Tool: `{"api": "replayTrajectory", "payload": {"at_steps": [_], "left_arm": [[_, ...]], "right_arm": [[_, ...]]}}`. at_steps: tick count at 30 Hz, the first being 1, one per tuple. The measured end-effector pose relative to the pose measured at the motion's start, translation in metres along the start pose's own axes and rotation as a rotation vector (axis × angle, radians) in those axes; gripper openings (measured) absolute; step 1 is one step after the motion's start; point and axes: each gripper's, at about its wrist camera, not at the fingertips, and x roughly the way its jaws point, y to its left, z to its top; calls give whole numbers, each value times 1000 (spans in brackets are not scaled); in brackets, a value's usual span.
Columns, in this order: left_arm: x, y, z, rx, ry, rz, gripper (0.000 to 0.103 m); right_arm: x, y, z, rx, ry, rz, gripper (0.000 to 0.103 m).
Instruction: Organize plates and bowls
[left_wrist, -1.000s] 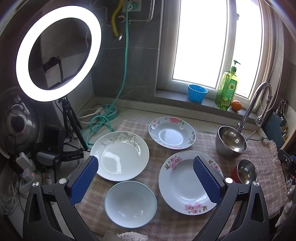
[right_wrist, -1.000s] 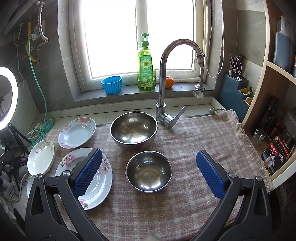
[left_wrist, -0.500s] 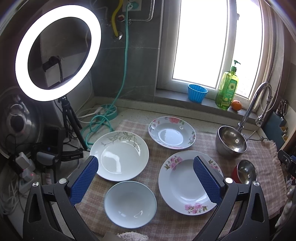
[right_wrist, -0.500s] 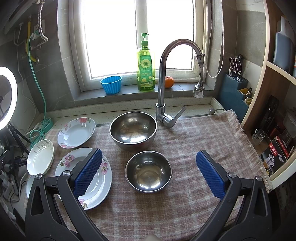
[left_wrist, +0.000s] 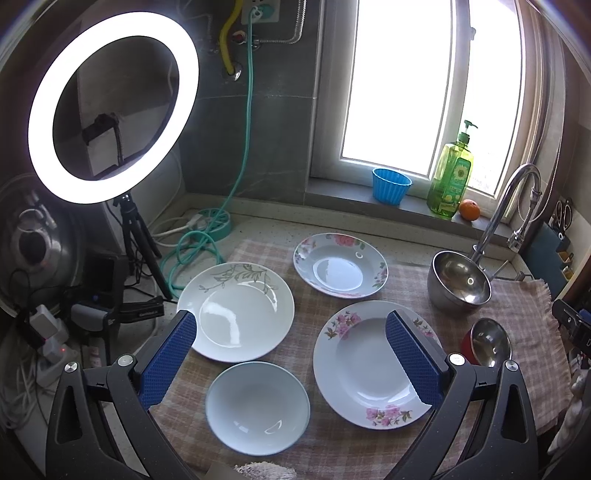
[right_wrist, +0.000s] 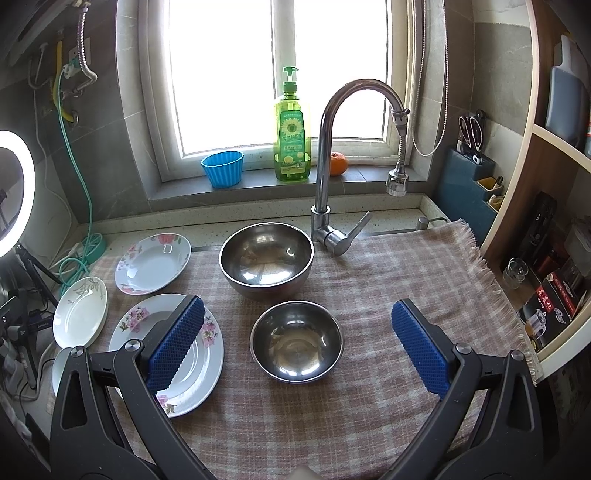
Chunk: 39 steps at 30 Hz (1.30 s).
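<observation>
On the checked cloth (left_wrist: 295, 258) lie a white plate with a green leaf pattern (left_wrist: 236, 312), a small pink-flowered plate (left_wrist: 340, 265), a large pink-flowered plate (left_wrist: 365, 362) and a plain white bowl (left_wrist: 257, 406). My left gripper (left_wrist: 291, 354) hangs open above them, holding nothing. In the right wrist view a large steel bowl (right_wrist: 266, 258) stands behind a small steel bowl (right_wrist: 296, 339). My right gripper (right_wrist: 295, 343) is open above the small one, empty. The large flowered plate (right_wrist: 199, 354) lies under its left finger.
A tap (right_wrist: 332, 155) rises behind the steel bowls. Soap bottle (right_wrist: 291, 129), blue cup (right_wrist: 222, 168) and an orange (right_wrist: 338, 163) stand on the sill. A ring light (left_wrist: 110, 107) on a tripod, cables and a teal hose (left_wrist: 192, 251) crowd the left. Shelves (right_wrist: 546, 236) line the right.
</observation>
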Motion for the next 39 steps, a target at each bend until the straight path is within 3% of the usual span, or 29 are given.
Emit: {"api": "replayTrajectory", "payload": {"at_steps": [27, 39], "left_arm": [[7, 7, -1, -10, 18, -9, 102], [31, 11, -5, -5, 105, -52, 102]], "right_arm": [[2, 0, -3, -4, 15, 10, 103], [40, 3, -28, -32, 148, 117, 103]]}}
